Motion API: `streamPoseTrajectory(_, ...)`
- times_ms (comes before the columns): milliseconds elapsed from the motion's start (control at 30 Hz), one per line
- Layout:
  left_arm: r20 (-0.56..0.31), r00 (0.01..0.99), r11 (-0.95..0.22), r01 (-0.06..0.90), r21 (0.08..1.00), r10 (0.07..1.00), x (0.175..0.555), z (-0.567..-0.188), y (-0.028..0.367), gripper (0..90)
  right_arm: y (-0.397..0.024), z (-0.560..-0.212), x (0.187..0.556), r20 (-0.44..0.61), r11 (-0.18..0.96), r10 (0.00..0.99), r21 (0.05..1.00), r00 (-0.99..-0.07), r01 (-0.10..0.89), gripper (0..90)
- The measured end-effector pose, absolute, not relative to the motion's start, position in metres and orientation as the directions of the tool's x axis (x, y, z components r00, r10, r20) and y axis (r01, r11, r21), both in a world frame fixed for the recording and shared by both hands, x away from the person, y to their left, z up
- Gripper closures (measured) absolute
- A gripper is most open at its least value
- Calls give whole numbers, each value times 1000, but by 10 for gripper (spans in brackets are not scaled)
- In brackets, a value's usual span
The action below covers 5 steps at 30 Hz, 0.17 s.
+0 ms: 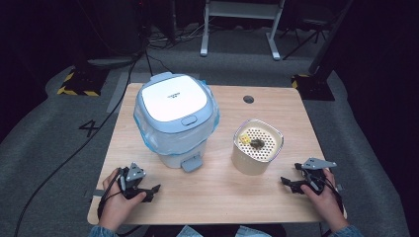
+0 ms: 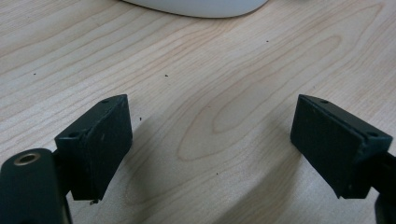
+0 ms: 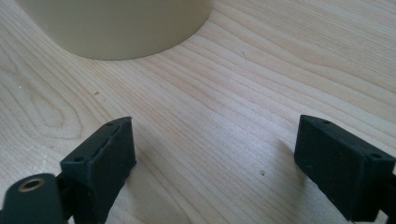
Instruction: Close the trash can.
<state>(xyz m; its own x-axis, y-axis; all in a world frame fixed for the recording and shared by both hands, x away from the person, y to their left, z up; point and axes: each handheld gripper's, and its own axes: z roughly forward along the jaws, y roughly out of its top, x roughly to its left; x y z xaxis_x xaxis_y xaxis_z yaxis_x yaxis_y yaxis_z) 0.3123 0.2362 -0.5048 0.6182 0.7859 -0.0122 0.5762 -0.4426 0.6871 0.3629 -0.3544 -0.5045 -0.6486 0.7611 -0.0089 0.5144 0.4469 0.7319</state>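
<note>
Wooden table (image 1: 217, 197), light grain, with two things standing on it. Left of centre is a white and pale-blue appliance (image 1: 175, 118), lid shut, clear blue-tinted body; the latch tab on the lid and the blue fitting at its base both face the person's edge. No clear long axis, roughly square from above, turned slightly so one corner leans toward the near right. Right of it, well apart, stands a cream basket (image 1: 257, 146), upright, open top up, with a perforated floor holding a small dark item and a yellow bit; too small to identify.

Left gripper (image 1: 149, 191) rests low at the near left edge, held in the left hand (image 1: 116, 202), jaws spread wide over bare wood, gripping nothing. Right gripper (image 1: 291, 183) at the near right, in the right hand (image 1: 323, 197), jaws likewise wide apart and empty, pointing at the basket's base.
</note>
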Motion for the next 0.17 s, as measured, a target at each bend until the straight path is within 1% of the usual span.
streamPoseTrajectory(167,-18,603,-428,586,688,798,313,-505,236,133,-354,-504,363,-8,446,761,732,-649,515,127)
